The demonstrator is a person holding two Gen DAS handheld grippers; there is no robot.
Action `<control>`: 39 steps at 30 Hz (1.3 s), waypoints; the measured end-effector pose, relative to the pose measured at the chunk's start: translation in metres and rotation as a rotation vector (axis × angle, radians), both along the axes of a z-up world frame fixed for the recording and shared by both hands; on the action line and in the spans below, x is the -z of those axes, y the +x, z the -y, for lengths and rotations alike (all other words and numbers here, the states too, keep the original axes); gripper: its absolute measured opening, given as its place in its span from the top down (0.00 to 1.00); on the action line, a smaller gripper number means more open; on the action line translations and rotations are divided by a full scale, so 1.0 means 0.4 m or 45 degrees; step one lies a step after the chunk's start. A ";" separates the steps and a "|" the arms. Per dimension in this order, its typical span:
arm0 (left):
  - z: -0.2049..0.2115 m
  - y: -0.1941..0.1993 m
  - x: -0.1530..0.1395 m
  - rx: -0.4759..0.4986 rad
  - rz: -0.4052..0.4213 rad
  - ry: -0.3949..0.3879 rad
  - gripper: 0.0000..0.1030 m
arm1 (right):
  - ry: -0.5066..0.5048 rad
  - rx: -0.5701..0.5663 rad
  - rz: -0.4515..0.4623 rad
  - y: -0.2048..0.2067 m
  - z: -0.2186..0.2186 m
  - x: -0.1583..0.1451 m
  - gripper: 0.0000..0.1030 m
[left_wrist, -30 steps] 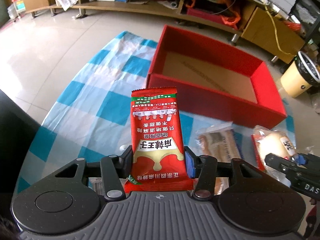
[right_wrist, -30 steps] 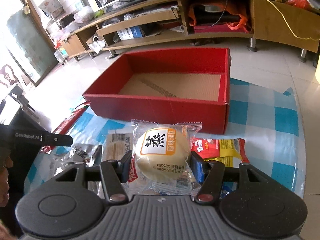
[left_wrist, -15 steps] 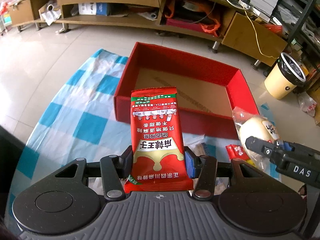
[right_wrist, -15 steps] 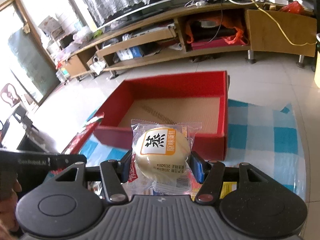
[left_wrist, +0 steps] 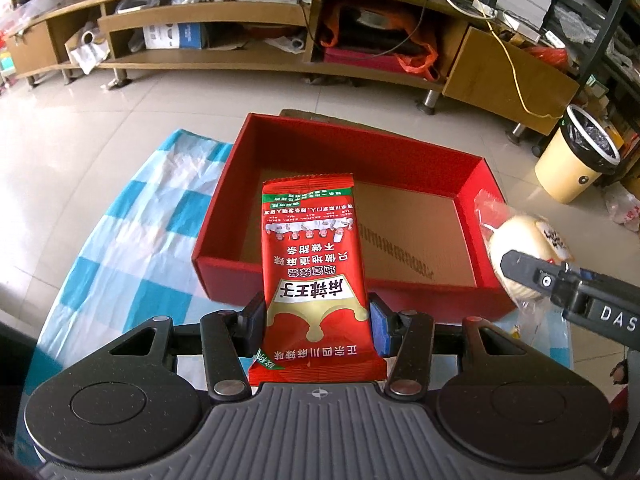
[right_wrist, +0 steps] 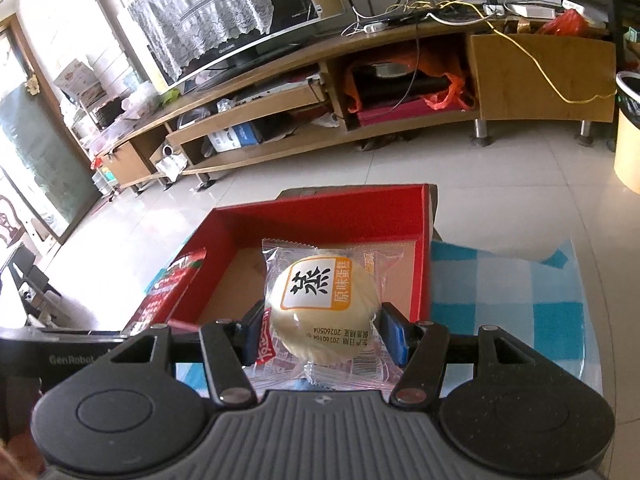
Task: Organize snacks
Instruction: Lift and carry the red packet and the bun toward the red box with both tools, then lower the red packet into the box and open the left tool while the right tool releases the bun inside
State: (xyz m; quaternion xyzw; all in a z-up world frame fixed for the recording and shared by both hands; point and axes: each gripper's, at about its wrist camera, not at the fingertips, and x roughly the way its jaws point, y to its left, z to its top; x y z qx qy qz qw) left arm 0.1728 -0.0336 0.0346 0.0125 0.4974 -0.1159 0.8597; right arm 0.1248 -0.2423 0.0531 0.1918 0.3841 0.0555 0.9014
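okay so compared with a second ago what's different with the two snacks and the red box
Both grippers carried their snacks toward the red box: the left gripper now holds the red spicy snack packet over its near wall, and the right gripper holds the wrapped steamed cake at its near right corner. Unchanged: both grips stay clamped, nothing released, and the box looks empty.

right tongs [right_wrist: 322, 330] clamp wrapped bun [right_wrist: 323, 312] | above red box [right_wrist: 422, 256]
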 end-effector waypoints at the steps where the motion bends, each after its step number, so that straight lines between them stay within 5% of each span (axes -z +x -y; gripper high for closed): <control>1: 0.003 0.007 0.003 0.000 -0.002 -0.001 0.43 | -0.003 0.003 0.001 0.010 0.001 0.002 0.45; 20: 0.039 0.145 0.078 -0.029 0.005 0.071 0.43 | -0.102 0.016 -0.063 0.174 -0.015 0.093 0.45; 27: 0.041 0.146 0.092 -0.032 0.019 0.124 0.28 | -0.154 -0.021 -0.080 0.199 -0.029 0.113 0.43; 39: 0.049 0.127 0.067 -0.020 0.038 0.111 0.25 | -0.160 -0.009 -0.036 0.174 -0.026 0.073 0.42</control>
